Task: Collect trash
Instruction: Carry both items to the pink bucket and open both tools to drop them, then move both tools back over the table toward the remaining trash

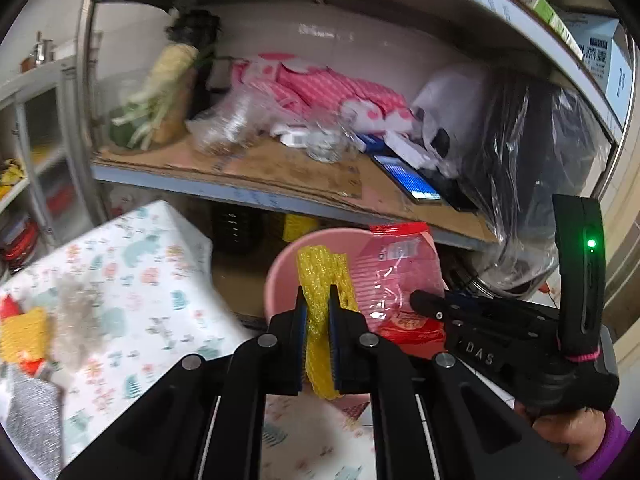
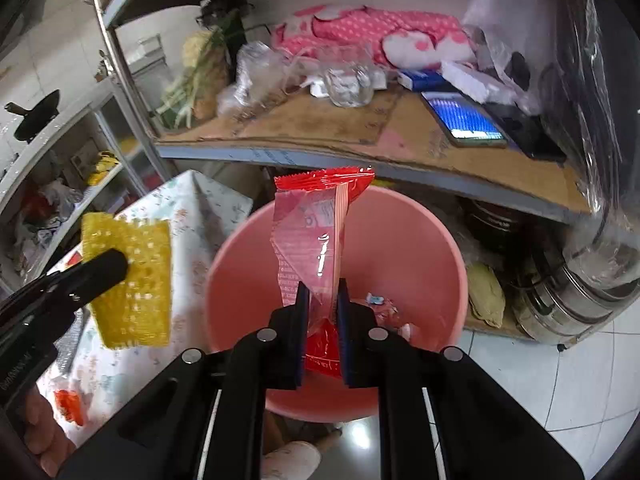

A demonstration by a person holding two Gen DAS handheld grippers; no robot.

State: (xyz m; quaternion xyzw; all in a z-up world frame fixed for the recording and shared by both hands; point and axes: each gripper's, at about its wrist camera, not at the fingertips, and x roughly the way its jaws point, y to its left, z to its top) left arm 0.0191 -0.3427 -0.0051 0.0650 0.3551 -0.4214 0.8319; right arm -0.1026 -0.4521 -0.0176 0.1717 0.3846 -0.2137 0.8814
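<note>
My left gripper [image 1: 318, 300] is shut on a yellow foam net sleeve [image 1: 320, 276], held above the near rim of a pink bin [image 1: 280, 272]. The sleeve also shows in the right wrist view [image 2: 132, 280], left of the bin. My right gripper [image 2: 323, 292] is shut on a red and clear snack wrapper [image 2: 316, 232] and holds it upright over the pink bin [image 2: 420, 248]. The wrapper shows in the left wrist view [image 1: 400, 272], beside the right gripper's finger. Small wrappers [image 2: 384, 308] lie in the bin's bottom.
A table with a patterned cloth [image 1: 132, 264] stands left of the bin, with more scraps [image 1: 28, 332] on it. A metal shelf [image 2: 360, 128] lined with cardboard holds a phone [image 2: 464, 120], a jar and bags behind the bin. Steel pots [image 2: 580, 292] sit at right.
</note>
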